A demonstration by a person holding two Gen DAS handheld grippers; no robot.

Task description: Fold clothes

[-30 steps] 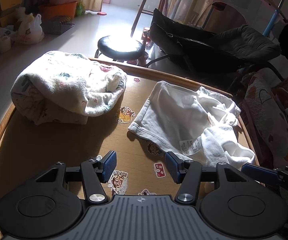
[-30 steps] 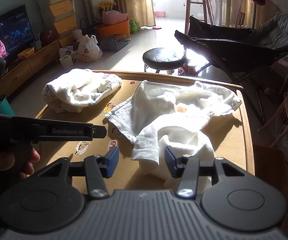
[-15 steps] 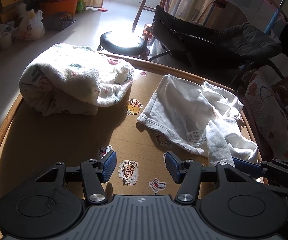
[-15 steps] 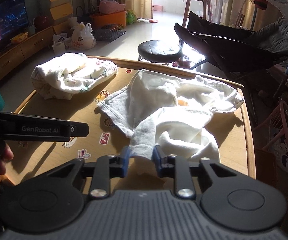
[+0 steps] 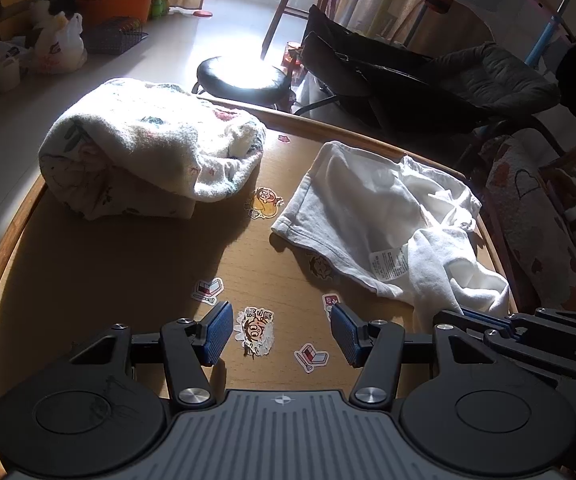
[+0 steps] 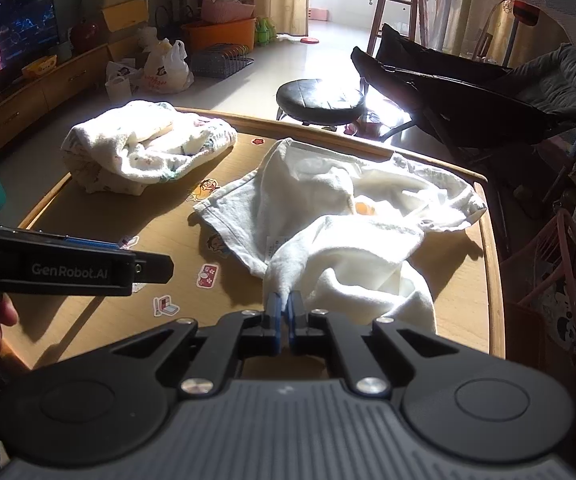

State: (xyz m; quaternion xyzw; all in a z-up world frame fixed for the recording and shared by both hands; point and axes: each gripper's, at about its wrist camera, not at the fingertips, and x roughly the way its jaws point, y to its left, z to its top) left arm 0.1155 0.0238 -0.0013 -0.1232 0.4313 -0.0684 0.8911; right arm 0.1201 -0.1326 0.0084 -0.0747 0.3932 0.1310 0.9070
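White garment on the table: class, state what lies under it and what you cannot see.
Under the white garment, the wooden table and a cartoon sticker poking out at its near edge. Anything further beneath is covered.

Crumpled white garment (image 6: 340, 216), possibly a shirt, on table.

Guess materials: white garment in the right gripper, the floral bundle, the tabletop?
White garment: looks like soft cotton knit, matte; it creases limply and carries a printed care label. Floral bundle: probably fuzzy terry or fleece, nubby surface. Tabletop: wood or wood-look laminate, smooth, with a raised rim and stickers.
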